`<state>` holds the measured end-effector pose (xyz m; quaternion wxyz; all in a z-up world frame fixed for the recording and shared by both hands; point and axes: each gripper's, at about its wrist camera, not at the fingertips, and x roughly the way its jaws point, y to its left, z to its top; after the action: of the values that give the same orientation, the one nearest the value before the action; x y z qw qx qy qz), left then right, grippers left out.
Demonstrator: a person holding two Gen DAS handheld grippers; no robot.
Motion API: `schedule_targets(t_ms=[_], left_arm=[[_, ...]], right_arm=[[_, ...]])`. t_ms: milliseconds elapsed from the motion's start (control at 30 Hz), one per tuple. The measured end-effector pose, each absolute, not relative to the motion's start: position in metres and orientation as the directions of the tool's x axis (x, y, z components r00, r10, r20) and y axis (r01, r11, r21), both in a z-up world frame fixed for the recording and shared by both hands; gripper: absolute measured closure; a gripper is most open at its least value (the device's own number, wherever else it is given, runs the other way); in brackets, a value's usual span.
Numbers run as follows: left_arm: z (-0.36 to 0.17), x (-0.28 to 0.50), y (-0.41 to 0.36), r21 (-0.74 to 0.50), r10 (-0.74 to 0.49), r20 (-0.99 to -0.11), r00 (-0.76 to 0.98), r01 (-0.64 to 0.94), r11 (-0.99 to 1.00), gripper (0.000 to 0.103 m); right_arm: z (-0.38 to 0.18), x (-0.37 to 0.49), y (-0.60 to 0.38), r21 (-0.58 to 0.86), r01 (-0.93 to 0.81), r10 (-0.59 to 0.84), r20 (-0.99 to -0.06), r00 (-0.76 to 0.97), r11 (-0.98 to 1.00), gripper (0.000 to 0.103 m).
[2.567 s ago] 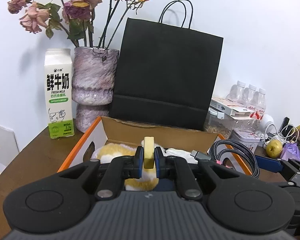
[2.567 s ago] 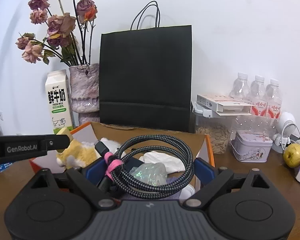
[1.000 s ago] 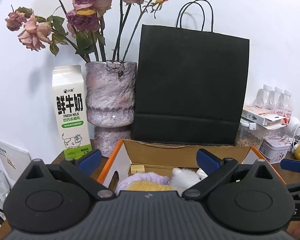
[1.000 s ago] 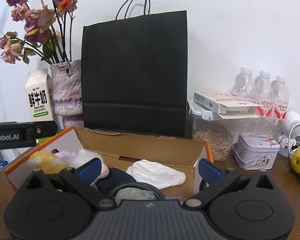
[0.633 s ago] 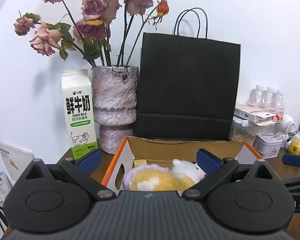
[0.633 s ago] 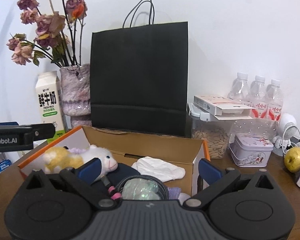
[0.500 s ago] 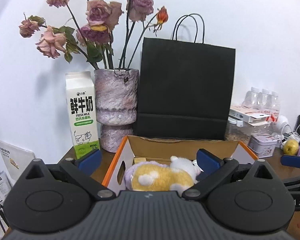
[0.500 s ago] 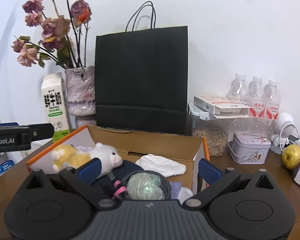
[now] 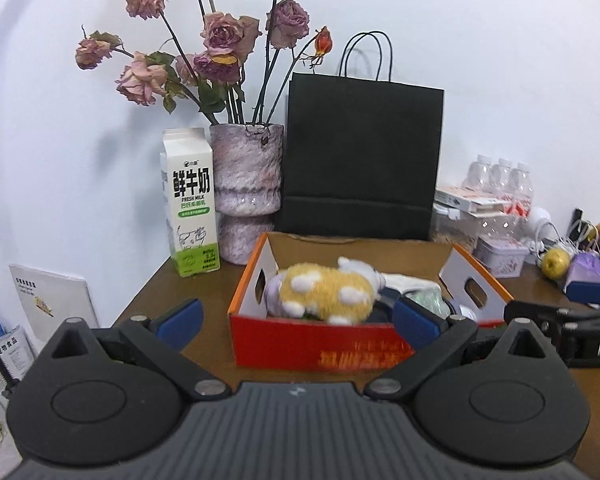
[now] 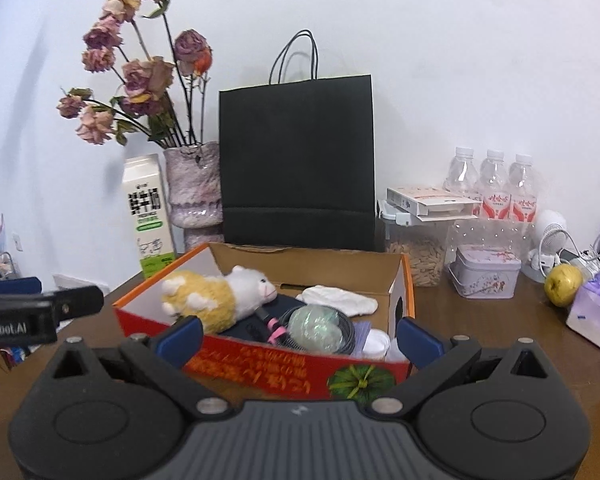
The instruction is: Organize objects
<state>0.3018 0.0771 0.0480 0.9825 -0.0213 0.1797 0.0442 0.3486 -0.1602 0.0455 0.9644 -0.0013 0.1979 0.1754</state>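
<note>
An open red and orange cardboard box (image 9: 312,346) (image 10: 260,364) sits on the brown table. Inside lie a yellow and white plush toy (image 9: 328,292) (image 10: 216,294), a coiled dark cable with a pink tie (image 10: 276,328), a shiny greenish bundle (image 10: 314,328) and a white cloth (image 10: 340,300). My left gripper (image 9: 296,318) stands open in front of the box with nothing between its blue pads. My right gripper (image 10: 298,334) is also open and empty, just short of the box's front wall.
Behind the box stand a milk carton (image 9: 190,204), a vase of dried roses (image 9: 246,196) and a black paper bag (image 9: 362,160). To the right are water bottles (image 10: 496,188), a clear food container (image 10: 416,248), a tin (image 10: 486,278), an apple (image 10: 563,285) and a purple packet (image 10: 596,312).
Both grippers have let go, opened and pulled back from the box. The yellow piece and the coiled cable now lie inside it, and the box's front wall has come into view.
</note>
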Motion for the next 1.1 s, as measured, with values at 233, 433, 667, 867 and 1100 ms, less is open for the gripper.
schedule_targets(t_ms=[233,433,667,867,1100], left_arm=[[0.048,0.250,0.074,-0.031,0.068,-0.384,0.921,-0.086,0.996,0.000],[0.047,0.203,0.069,-0.029,0.068,-0.393,0.917,-0.086,0.996,0.000],[0.038,0.161,0.063,-0.036,0.052,-0.412,0.910,-0.073,0.997,0.000],[0.035,0.137,0.061,-0.035,0.054,-0.420,0.906,-0.076,0.997,0.000],[0.040,0.130,0.060,-0.033,0.056,-0.410,0.910,-0.076,0.997,0.000]], right_arm=[[0.051,0.295,-0.165,0.063,-0.346,0.342,-0.386,0.857,0.936,0.000],[0.049,0.250,-0.173,0.063,-0.341,0.337,-0.392,0.856,0.938,0.000],[0.043,0.204,-0.182,0.061,-0.331,0.327,-0.401,0.856,0.942,0.000],[0.042,0.180,-0.187,0.051,-0.328,0.320,-0.402,0.858,0.943,0.000],[0.043,0.175,-0.190,0.047,-0.327,0.318,-0.399,0.860,0.944,0.000]])
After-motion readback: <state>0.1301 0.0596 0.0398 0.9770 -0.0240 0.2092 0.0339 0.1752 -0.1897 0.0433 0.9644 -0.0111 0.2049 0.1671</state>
